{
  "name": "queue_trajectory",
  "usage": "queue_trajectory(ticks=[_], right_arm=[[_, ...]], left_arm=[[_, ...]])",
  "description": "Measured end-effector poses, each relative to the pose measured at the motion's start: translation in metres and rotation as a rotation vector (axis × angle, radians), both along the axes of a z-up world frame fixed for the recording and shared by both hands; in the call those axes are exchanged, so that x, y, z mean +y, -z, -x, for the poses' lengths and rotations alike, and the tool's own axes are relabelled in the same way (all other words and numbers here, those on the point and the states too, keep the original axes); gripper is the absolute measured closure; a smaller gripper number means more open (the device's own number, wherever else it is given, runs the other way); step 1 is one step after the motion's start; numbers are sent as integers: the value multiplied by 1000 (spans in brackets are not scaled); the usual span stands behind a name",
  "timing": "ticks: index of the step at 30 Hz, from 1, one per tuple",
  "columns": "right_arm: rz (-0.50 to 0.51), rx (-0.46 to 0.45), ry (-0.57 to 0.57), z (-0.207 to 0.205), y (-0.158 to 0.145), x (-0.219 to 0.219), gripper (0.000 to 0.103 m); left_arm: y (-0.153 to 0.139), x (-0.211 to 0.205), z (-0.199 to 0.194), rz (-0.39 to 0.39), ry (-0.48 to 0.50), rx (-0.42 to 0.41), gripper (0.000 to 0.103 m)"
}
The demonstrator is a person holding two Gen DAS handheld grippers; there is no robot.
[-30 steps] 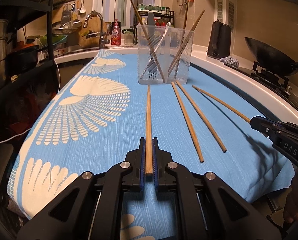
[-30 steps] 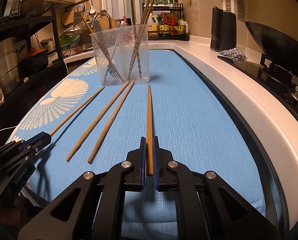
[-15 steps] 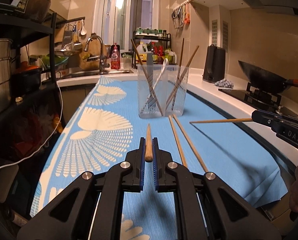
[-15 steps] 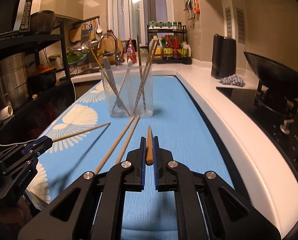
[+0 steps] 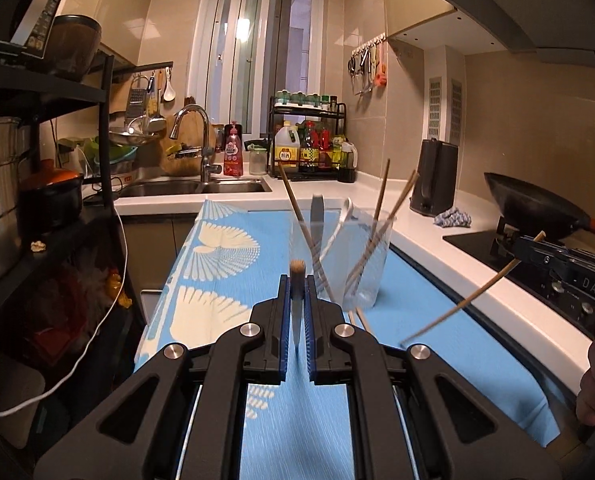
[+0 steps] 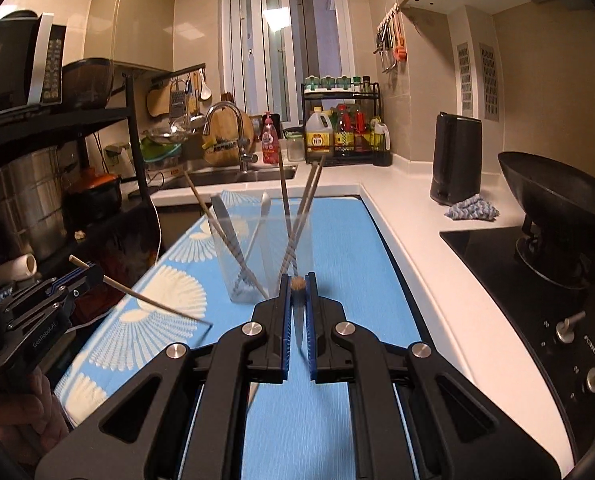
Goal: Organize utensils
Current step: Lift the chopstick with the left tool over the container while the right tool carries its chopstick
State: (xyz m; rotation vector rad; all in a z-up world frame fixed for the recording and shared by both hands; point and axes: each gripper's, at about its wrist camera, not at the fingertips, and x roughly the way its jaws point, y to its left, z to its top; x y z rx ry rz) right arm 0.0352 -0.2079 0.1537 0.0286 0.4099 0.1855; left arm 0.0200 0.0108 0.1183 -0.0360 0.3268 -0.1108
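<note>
In the left wrist view my left gripper [image 5: 297, 280] is shut on a wooden chopstick [image 5: 297, 269], seen end-on and held off the blue cloth [image 5: 225, 264]. At the right edge my right gripper [image 5: 517, 245] is shut on a second chopstick [image 5: 469, 296], which slopes down to the left. A clear cup [image 5: 371, 280] just ahead holds several chopsticks, a knife and a spoon. Two more chopsticks [image 5: 357, 316] lie on the cloth by the cup. In the right wrist view the right gripper [image 6: 297, 281] grips its chopstick [image 6: 297, 282], with the left gripper [image 6: 93, 276] and cup [image 6: 265, 256] ahead.
A sink and faucet [image 5: 201, 148] lie beyond the cloth, with a condiment rack [image 5: 309, 140] beside them. A black kettle [image 6: 455, 160], a rag [image 6: 471, 210] and a wok [image 6: 557, 196] on the stove stand at the right. A dark shelf rack [image 5: 49, 184] borders the left.
Both grippers have risen, lifting their chopsticks off the cloth. The far tips now hang below the gripped ends. The cup appears lower and nearer in both views.
</note>
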Motion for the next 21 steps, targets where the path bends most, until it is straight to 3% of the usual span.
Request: queue_trajectory(ticks=[21], right_arm=[[8,-48,-91,-67,-93,24,96]], left_arm=[[-104,5,-77,56,142,157,96]])
